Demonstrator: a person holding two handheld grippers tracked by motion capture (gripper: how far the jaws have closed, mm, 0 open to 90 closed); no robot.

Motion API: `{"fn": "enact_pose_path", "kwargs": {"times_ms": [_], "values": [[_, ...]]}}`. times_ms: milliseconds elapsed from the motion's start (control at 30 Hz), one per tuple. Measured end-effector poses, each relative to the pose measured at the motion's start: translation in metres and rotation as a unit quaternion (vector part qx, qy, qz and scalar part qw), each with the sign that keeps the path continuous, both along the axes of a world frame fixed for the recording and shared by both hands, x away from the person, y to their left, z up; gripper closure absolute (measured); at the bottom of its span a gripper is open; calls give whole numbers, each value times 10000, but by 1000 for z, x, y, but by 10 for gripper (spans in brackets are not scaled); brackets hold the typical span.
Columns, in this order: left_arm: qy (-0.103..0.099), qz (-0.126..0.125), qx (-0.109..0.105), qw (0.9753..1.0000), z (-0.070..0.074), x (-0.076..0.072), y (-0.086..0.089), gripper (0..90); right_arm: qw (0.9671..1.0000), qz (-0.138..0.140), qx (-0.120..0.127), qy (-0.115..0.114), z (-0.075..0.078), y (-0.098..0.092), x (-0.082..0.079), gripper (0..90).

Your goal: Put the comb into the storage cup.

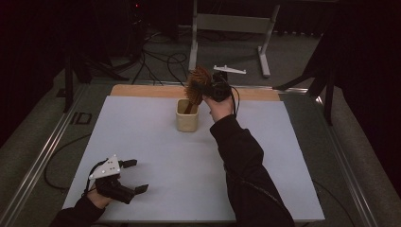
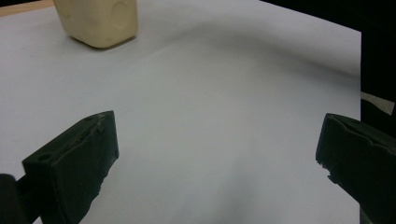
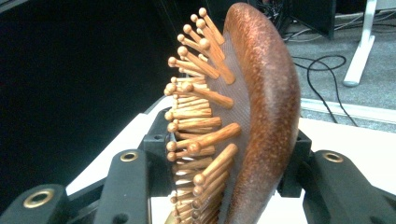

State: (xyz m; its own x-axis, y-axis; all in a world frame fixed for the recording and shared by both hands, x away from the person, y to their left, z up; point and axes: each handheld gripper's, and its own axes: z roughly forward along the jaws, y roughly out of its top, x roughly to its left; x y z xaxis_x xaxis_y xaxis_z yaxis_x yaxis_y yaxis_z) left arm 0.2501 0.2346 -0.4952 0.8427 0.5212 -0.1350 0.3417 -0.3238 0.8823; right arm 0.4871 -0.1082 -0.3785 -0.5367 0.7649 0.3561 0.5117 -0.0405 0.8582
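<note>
My right gripper [image 1: 208, 90] clamps a wooden hairbrush [image 3: 243, 116], its handle seemingly inside the cream cup [image 1: 187, 116] below. My left gripper [image 1: 135, 176] rests gaping

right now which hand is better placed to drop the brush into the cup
Right. The right gripper is shut on the hairbrush, whose handle already dips into the cup. The left gripper hangs open near the table's front edge.

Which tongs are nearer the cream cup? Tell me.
Right. The right tongs hold the wooden hairbrush just above the cream cup, the handle dipping into it. The left tongs rest open at the table's near-left corner, far from the cup.
</note>
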Motion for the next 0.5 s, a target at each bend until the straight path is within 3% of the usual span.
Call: {"fn": "enact_pose_path", "kwargs": {"times_ms": [500], "values": [[12, -24, 18, 10000, -1, 0, 0, 1, 9998, 5, -20, 175, -17, 2, 1, 512]]}}
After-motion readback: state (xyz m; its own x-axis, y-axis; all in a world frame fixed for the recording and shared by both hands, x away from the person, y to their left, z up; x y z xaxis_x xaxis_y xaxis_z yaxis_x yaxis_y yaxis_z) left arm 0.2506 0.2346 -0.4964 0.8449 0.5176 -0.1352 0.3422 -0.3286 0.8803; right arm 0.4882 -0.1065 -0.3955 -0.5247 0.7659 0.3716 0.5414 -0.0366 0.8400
